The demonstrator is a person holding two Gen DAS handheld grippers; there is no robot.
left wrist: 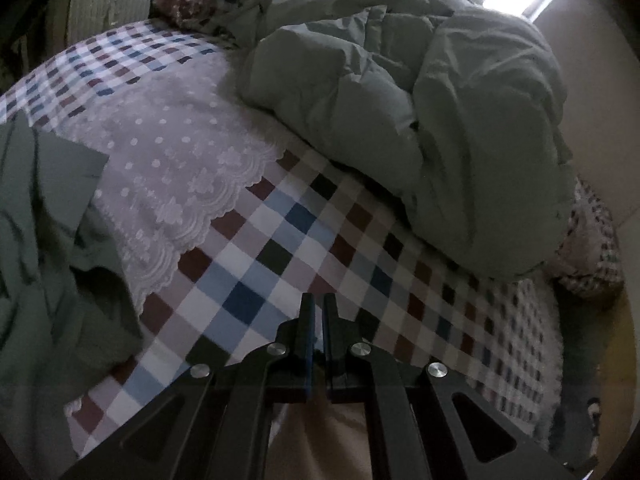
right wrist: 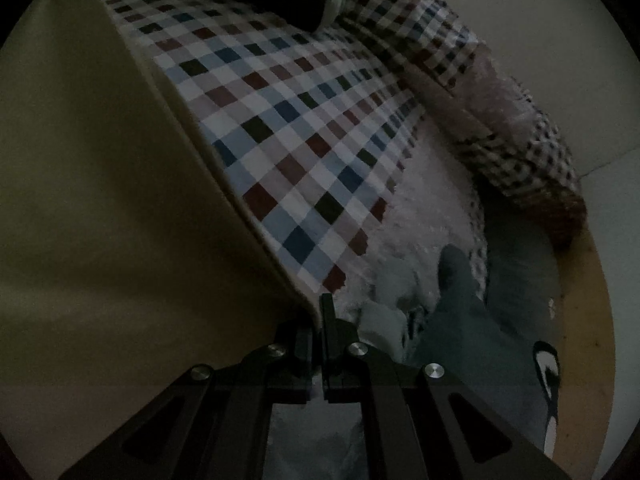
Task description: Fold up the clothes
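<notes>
Checked bedsheet [left wrist: 280,248] covered the bed, with a green duvet [left wrist: 400,100] heaped at the far side and a lace cloth [left wrist: 172,168] to the left. My left gripper [left wrist: 319,308] hovered above the sheet, jaws nearly closed; beige fabric showed beneath them, but I could not tell whether they pinched it. My right gripper [right wrist: 320,312] was clenched on the edge of a beige garment [right wrist: 112,184], which hung taut and raised over the bed. To fold well, I judged both corners needed level height before lowering flat onto the sheet.
</notes>
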